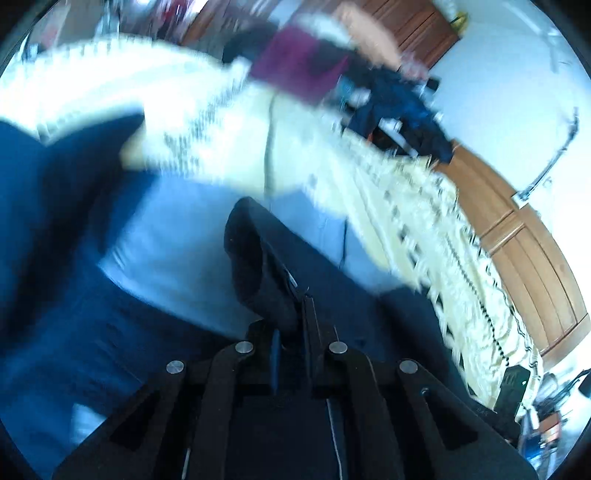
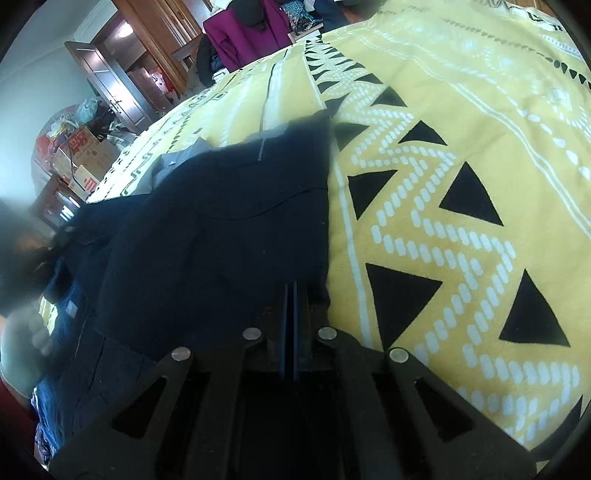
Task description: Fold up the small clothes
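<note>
A dark navy garment (image 2: 221,229) lies spread on the yellow patterned bedcover (image 2: 461,184). My right gripper (image 2: 293,290) is shut on its near right corner, with the fingers pressed together and low on the bed. The left wrist view is motion-blurred. In it my left gripper (image 1: 295,306) is shut on a bunched fold of the navy garment (image 1: 255,258), held above the bed. At the far end of the left view, a person's arm (image 1: 369,33) holds the other gripper, with dark cloth (image 1: 406,110) hanging at it.
The bedcover (image 1: 424,229) fills most of both views. Wooden wardrobe doors (image 1: 528,236) run along the right in the left view. Cardboard boxes (image 2: 85,155) and an open wooden cabinet (image 2: 122,70) stand beyond the bed. A magenta garment (image 2: 243,33) is at the far end.
</note>
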Action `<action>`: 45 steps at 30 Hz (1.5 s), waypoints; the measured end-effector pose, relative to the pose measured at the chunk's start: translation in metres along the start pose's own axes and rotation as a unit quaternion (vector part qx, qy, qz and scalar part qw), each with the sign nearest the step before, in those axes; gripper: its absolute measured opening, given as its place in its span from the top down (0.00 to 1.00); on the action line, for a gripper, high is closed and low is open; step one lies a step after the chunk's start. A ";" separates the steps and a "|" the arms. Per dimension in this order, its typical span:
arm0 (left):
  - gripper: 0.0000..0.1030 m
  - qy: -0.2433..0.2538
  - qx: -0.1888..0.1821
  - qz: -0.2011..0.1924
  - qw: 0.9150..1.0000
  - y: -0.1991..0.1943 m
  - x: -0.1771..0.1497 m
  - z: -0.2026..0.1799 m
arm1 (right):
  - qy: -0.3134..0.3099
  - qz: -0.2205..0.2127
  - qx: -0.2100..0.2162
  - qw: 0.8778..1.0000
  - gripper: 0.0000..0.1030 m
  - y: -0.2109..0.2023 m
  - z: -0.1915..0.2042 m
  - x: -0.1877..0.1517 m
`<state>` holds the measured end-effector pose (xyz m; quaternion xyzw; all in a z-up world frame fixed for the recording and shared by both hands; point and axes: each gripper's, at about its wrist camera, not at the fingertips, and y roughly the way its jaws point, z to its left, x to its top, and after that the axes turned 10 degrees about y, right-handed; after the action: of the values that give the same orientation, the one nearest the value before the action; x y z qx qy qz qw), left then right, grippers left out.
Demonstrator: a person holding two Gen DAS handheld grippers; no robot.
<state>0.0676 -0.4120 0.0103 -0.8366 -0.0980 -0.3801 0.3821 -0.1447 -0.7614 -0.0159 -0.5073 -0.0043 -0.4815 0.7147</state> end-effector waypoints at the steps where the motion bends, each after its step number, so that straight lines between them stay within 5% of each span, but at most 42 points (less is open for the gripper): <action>1: 0.92 0.001 0.009 -0.011 1.000 -0.009 0.003 0.007 | 0.001 0.000 0.001 1.000 1.00 0.000 0.000 0.000; 6: 0.92 -0.064 0.052 0.051 0.995 0.008 -0.014 0.071 | 0.002 0.003 0.003 1.000 1.00 0.002 0.001 -0.001; 12: 0.90 -0.051 0.053 0.063 0.995 0.015 -0.016 0.067 | 0.005 0.004 0.007 1.000 1.00 0.003 -0.001 0.001; 17: 0.81 -0.049 0.051 0.065 0.995 -0.023 -0.022 0.066 | -0.002 0.001 -0.003 1.000 1.00 0.003 0.003 -0.001; 21: 0.72 -0.037 0.049 0.011 0.998 -0.088 -0.020 0.071 | -0.015 -0.002 -0.022 1.000 1.00 0.004 0.011 -0.002; 23: 0.50 -0.038 0.066 -0.028 0.997 -0.123 -0.012 0.088 | -0.026 -0.003 -0.034 0.999 0.98 0.004 0.017 -0.003; 28: 0.40 -0.099 0.124 -0.077 0.984 -0.171 0.013 0.191 | -0.032 -0.006 -0.044 0.998 0.98 0.007 0.019 -0.003; 32: 0.40 -0.181 0.164 -0.073 0.967 -0.170 0.027 0.290 | -0.033 -0.008 -0.051 0.998 0.98 0.008 0.020 -0.002; 35: 0.40 -0.208 0.177 -0.048 0.961 -0.156 0.033 0.346 | -0.069 -0.017 -0.095 0.993 0.96 0.011 0.035 -0.006; 42: 0.37 -0.216 0.188 -0.051 0.957 -0.128 0.056 0.393 | -0.130 -0.030 -0.167 0.977 0.93 0.018 0.057 -0.014; 43: 0.40 -0.212 0.188 -0.049 0.958 -0.124 0.059 0.396 | -0.132 -0.032 -0.172 0.976 0.92 0.018 0.058 -0.014; 45: 0.66 -0.202 0.178 -0.049 0.962 -0.122 0.068 0.395 | -0.145 -0.034 -0.188 0.971 0.92 0.016 0.063 -0.014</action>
<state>0.2810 -0.0546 -0.0387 -0.8089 -0.2802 -0.1979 0.4775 -0.1107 -0.7052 -0.0041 -0.6965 -0.0352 -0.4190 0.5814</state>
